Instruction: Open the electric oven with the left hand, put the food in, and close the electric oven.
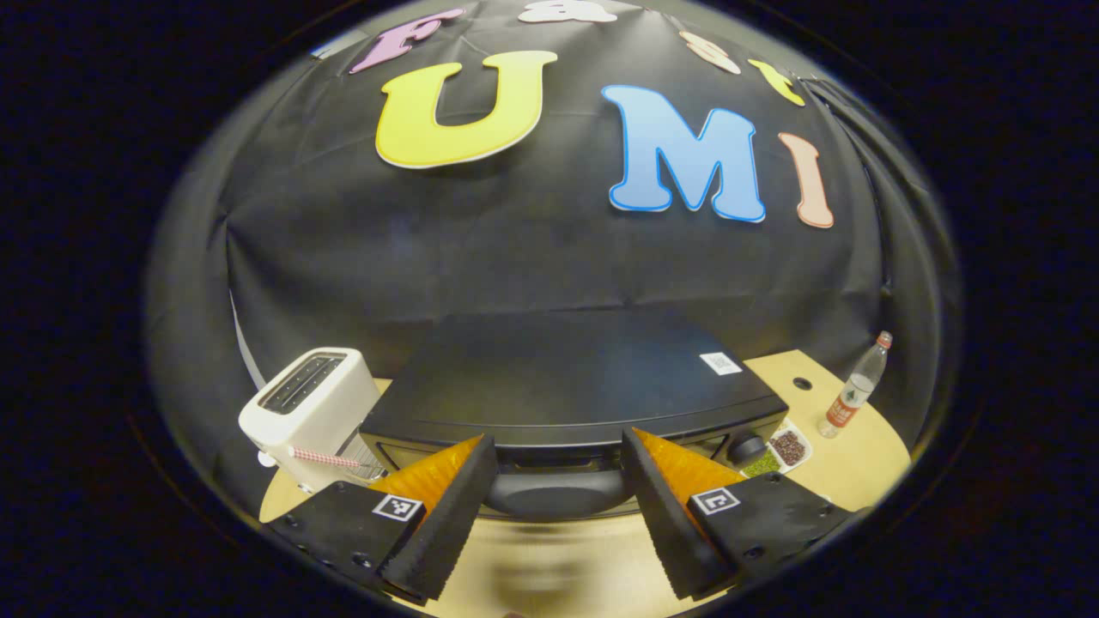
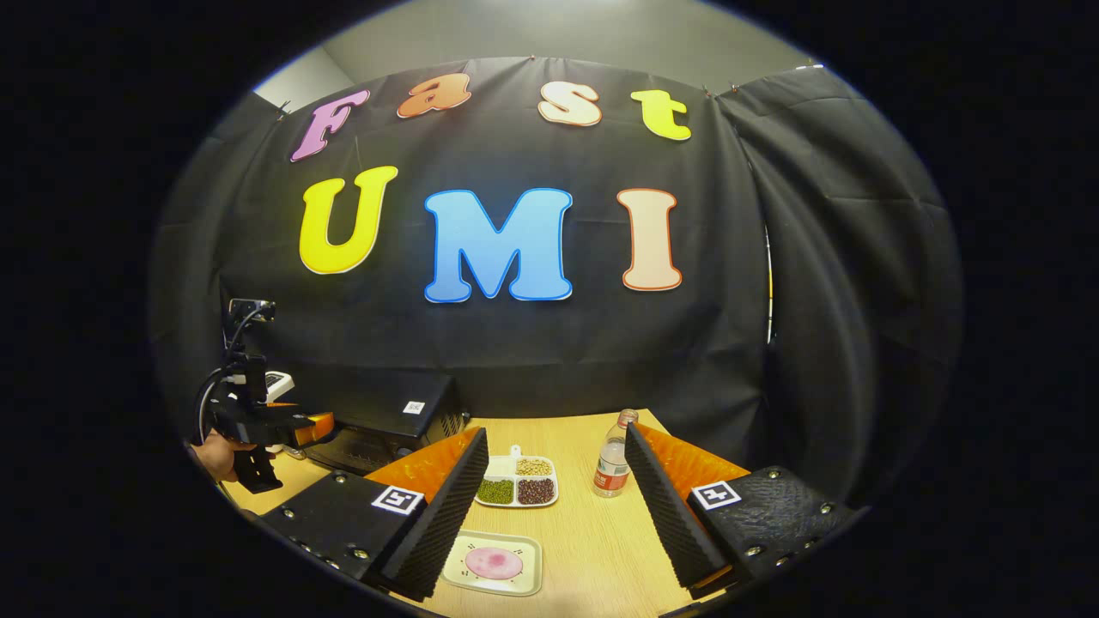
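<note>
- Oven (image 1: 567, 390): black box on the table (image 1: 549, 566), seen from above and in front in the left gripper view; its door handle (image 1: 558, 493) lies just ahead of the left gripper (image 1: 558, 502), between the two spread fingers; contact cannot be told.
- Left gripper: jaws wide apart, nothing pressed between them. In the right gripper view it appears at the far left (image 2: 296, 425), held by a hand (image 2: 219, 455) in front of the oven (image 2: 386, 412).
- Toaster (image 1: 309, 408): white, just beside the oven, toward the table's left edge in the left gripper view.
- Right gripper (image 2: 554, 506): jaws wide apart, holding nothing, raised over the table (image 2: 592, 549).
- Plate (image 2: 494, 562): pale, rectangular, near the front edge of the table, with a round pink food item (image 2: 494, 563) on it; it lies between the right gripper's fingers in that view, apart from both.
- Tray (image 2: 518, 482): white, three compartments of beans or grains, farther back on the table than the plate; in the left gripper view (image 1: 780, 451) it sits just beside the oven's right front corner.
- Bottle (image 2: 612, 468): clear, red label, upright, just beside the tray.
</note>
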A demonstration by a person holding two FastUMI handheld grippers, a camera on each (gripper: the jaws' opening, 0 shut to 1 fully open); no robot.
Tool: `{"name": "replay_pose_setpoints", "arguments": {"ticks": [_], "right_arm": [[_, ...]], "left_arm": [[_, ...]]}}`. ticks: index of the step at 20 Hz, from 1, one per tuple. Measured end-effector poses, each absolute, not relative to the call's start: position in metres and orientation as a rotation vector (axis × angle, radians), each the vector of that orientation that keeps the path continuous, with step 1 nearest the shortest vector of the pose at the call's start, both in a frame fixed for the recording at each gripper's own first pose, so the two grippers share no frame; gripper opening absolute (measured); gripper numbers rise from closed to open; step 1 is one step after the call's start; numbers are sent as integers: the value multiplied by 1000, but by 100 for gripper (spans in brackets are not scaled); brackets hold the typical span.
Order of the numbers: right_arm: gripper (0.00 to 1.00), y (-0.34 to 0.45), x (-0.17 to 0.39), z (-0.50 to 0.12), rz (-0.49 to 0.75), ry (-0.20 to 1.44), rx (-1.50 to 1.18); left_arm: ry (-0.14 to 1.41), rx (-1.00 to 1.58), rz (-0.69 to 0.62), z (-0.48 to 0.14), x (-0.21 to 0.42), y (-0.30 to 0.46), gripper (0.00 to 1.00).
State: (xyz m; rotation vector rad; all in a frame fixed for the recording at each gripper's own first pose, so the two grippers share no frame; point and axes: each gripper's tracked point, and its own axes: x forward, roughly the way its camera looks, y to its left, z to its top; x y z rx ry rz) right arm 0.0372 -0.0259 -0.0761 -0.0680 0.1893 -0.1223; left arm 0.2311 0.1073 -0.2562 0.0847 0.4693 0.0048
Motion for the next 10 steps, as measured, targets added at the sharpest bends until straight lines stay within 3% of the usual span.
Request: {"name": "replay_pose_setpoints", "arguments": {"ticks": [10], "right_arm": [[98, -22, 36, -81, -97, 200, -43]], "left_arm": [[488, 90, 15, -270, 180, 105, 100]]}}
